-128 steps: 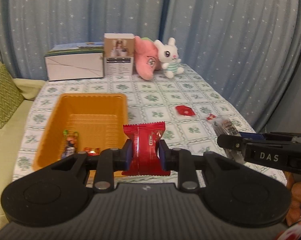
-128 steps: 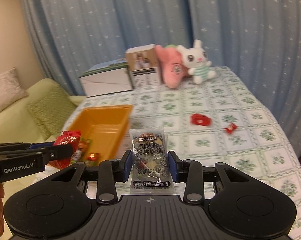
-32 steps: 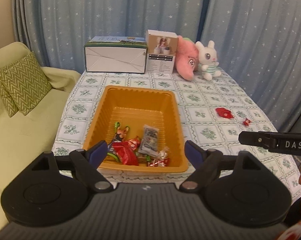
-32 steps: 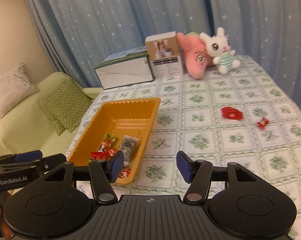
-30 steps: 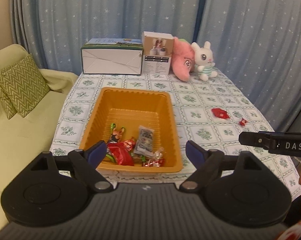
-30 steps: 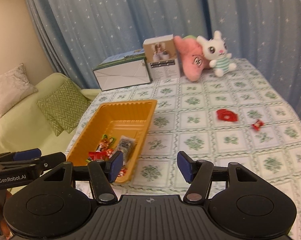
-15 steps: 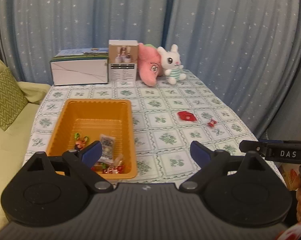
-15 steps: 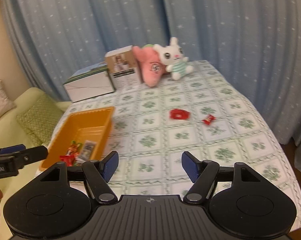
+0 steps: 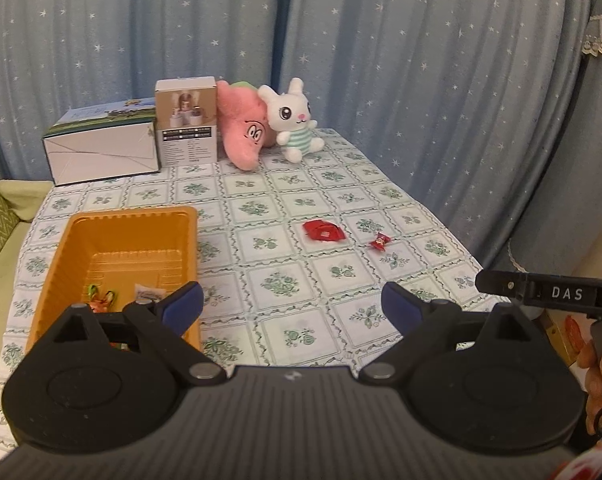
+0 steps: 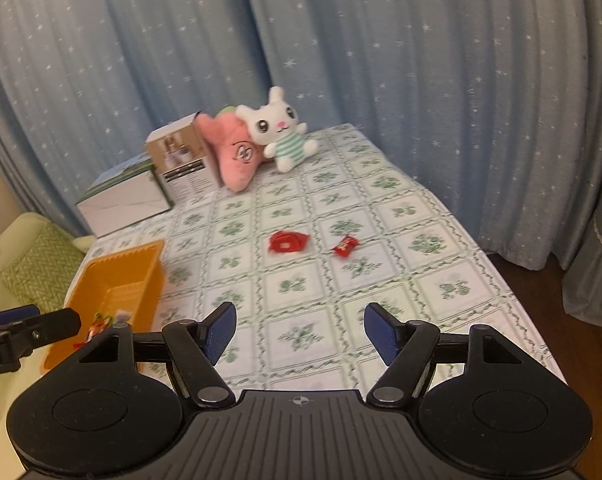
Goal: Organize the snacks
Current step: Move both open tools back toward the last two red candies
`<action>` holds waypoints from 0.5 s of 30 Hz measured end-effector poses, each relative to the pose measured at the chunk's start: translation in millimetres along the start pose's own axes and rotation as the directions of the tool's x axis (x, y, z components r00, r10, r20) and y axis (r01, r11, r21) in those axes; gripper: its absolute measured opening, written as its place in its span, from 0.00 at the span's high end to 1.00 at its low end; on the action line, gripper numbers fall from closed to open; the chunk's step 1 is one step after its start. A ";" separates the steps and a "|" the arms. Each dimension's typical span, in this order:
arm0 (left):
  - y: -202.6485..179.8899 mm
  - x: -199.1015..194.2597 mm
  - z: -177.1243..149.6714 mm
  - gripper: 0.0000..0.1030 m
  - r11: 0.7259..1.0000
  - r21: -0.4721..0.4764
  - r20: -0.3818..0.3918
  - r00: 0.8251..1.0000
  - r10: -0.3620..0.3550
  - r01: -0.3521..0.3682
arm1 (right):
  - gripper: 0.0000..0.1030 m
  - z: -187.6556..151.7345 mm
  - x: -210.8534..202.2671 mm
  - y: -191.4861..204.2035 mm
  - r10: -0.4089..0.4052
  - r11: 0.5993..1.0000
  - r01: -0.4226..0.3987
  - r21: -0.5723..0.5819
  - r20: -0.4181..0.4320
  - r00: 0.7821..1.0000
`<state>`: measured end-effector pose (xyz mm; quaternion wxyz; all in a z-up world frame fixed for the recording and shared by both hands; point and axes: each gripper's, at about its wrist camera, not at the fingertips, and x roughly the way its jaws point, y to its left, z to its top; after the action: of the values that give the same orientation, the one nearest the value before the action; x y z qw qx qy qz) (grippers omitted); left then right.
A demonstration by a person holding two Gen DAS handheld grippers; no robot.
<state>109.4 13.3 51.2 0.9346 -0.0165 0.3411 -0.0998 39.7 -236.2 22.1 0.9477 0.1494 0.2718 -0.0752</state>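
An orange tray sits on the table's left side with several snack packets in its near end. A flat red snack packet and a small red wrapped candy lie on the tablecloth to the right of the tray. My left gripper is open and empty, above the table's near edge. My right gripper is open and empty, short of the two red snacks. The right gripper's finger shows at the right of the left wrist view.
At the table's back stand a white box, a brown carton, a pink plush and a white bunny plush. Blue starred curtains hang behind. A green sofa with a cushion is left of the table.
Both grippers let go of their packets into the tray and opened. Both views then swung right, from the tray towards the two red snacks on the cloth.
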 end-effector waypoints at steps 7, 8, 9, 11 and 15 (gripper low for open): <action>-11.1 28.0 5.2 0.08 1.000 0.019 -0.017 1.000 -0.024 0.024 | 0.31 5.9 14.2 -15.9 -0.030 1.000 0.030 0.007 -0.008 1.000; -12.2 32.3 5.7 0.08 0.999 0.021 -0.019 0.999 -0.028 0.028 | 0.31 6.6 17.1 -17.4 -0.035 0.999 0.035 0.007 -0.011 0.999; -13.4 36.8 6.4 0.08 0.999 0.023 -0.022 0.999 -0.031 0.032 | 0.31 7.3 19.7 -18.9 -0.037 0.999 0.037 0.006 -0.013 0.999; -16.0 46.0 7.9 0.08 0.999 0.029 -0.028 0.999 -0.036 0.037 | 0.31 8.3 25.0 -21.9 -0.044 0.999 0.044 0.006 -0.015 0.999; -20.5 64.8 11.8 0.08 0.998 0.043 -0.040 0.998 -0.047 0.048 | 0.31 10.5 39.3 -31.2 -0.058 0.998 0.058 0.012 -0.026 0.998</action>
<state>161.7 -20.0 21.2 0.9253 -0.0022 0.3564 -0.1297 71.0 -271.4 1.9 0.9406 0.1485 0.2877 -0.1024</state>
